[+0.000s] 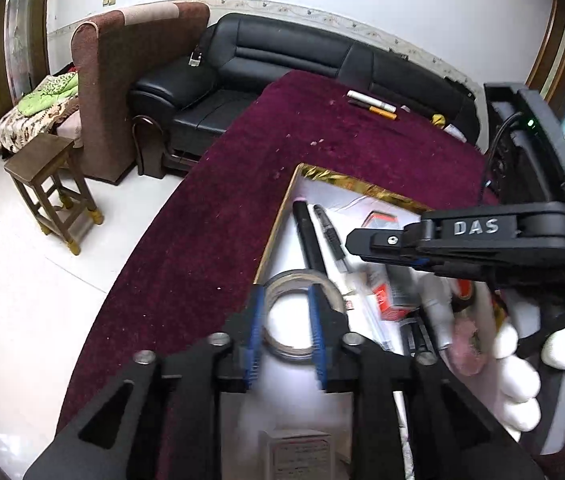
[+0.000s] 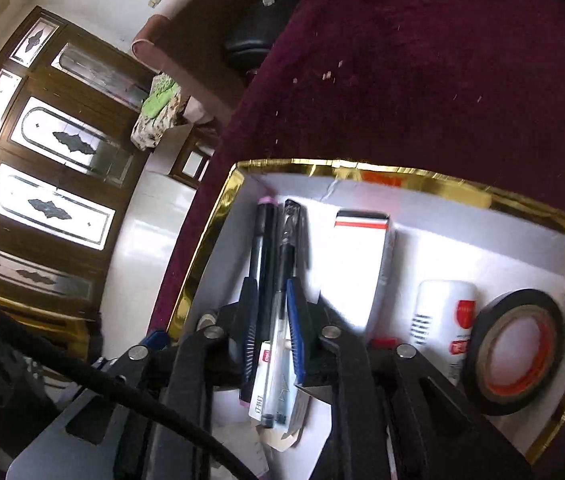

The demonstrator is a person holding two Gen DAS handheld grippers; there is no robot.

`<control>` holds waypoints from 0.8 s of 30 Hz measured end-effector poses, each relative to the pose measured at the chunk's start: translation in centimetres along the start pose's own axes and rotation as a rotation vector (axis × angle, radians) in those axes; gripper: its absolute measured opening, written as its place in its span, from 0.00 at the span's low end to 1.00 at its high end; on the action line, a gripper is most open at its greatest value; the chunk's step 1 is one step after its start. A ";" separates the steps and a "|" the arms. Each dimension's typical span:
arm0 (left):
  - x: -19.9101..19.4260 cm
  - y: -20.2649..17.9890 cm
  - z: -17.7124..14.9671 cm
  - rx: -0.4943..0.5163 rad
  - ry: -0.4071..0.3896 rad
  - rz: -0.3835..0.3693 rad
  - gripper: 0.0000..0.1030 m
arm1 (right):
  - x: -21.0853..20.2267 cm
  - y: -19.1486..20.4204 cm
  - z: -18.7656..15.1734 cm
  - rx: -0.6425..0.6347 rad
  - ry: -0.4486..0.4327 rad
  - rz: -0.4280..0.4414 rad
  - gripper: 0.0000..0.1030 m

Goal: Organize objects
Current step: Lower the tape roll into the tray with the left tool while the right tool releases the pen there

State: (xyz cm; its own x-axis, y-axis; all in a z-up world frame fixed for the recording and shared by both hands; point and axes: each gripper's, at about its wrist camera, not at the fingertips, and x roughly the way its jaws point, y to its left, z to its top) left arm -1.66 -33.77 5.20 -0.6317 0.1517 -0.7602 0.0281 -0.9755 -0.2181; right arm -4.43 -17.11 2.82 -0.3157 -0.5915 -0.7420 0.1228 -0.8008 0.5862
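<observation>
left hand-held gripper (image 1: 285, 322): angled steeply down over the near-left corner of the box, blue-padded jaws a narrow way apart; the pads straddle the clear tape ring without visibly pressing on it.
clear tape ring (image 1: 302, 314): lies flat on the white floor of the box, just inside its left wall, hole facing up.
right hand-held gripper (image 2: 272, 332): also angled steeply down, over the left part of the box; jaws barely apart, one pad each side of the clear pen, and whether they press on it cannot be told.
right hand (image 1: 522, 376): in a white glove, wrapped around the handle of the right hand-held gripper, seen from the left wrist view at the right edge.
clear pen (image 2: 278, 320): in a clear sleeve with a white label, long axis running away from the camera, dark capped end toward the far wall.
black pen (image 2: 260, 248): just beside the clear pen on its left and parallel to it, pink-tipped end toward the far wall.
box (image 2: 218, 216): gold-rimmed, white inside, on the maroon surface (image 2: 422, 80).
white carton (image 2: 358, 264): right of the pens, red-and-black striped end toward the far wall.
white bottle (image 2: 442, 320): right of the carton, lying down.
black tape roll (image 2: 518, 348): leans at the right end of the box, just beside the bottle.
</observation>
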 end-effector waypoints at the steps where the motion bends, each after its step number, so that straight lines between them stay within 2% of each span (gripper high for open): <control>1: -0.5 -0.1 0.1 0.000 -0.011 -0.003 0.38 | -0.7 0.0 0.0 0.004 -0.017 0.009 0.15; 3: -1.9 -0.3 0.1 -0.003 -0.050 -0.010 0.41 | -2.0 -0.1 -0.2 0.001 -0.043 0.017 0.18; 8: -6.2 -0.5 -0.4 -0.068 -0.143 -0.121 0.45 | -6.3 -0.6 -2.1 -0.030 -0.115 0.027 0.23; 13: -8.5 -1.7 -1.3 -0.149 -0.189 -0.242 0.48 | -10.4 -1.9 -6.1 -0.085 -0.162 0.007 0.29; 17: -9.7 -3.8 -2.4 -0.177 -0.217 -0.293 0.53 | -13.0 -3.1 -9.5 -0.141 -0.191 -0.044 0.29; 20: -9.9 -5.8 -3.0 -0.172 -0.209 -0.376 0.57 | -15.1 -4.7 -12.4 -0.164 -0.219 -0.062 0.29; 24: -8.2 -8.7 -3.4 -0.214 -0.103 -0.592 0.57 | -19.5 -8.6 -15.9 -0.146 -0.299 -0.092 0.29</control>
State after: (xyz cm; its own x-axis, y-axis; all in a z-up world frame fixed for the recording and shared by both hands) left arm 5.88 -26.02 11.25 -0.6585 0.6292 -0.4129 -0.2011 -0.6758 -0.7091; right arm 15.60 -0.21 7.11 -0.5912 -0.4798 -0.6483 0.2079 -0.8673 0.4522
